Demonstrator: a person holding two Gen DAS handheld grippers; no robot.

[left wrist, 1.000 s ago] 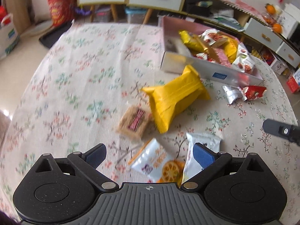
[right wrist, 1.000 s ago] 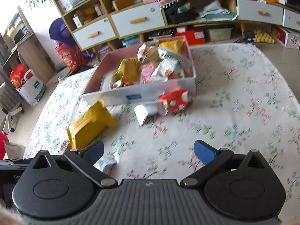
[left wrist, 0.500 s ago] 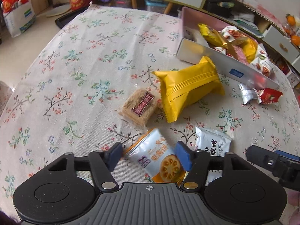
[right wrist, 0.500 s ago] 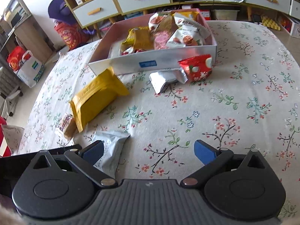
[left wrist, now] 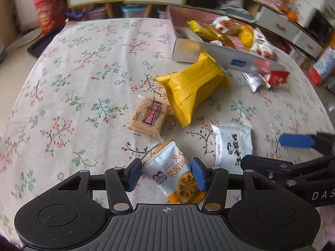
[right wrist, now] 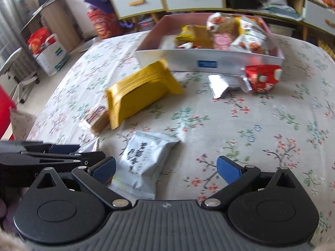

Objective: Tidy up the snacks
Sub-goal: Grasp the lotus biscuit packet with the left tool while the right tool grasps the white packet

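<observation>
Jam biscuit packet (left wrist: 174, 176) lies slantwise, long axis toward the desk's (left wrist: 62, 96) far left, between my left claw (left wrist: 166, 175) pads, just closed onto it.

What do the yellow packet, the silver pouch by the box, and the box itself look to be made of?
Yellow packet: looks like matte plastic film; crimped zigzag end seals, soft creases.
Silver pouch: probably metallised foil film; mirror-like glare, sharp crumples.
Box: likely coated cardboard; thin, straight walls with a sheen outside, pink inside. Blur leaves the finish uncertain.
</observation>
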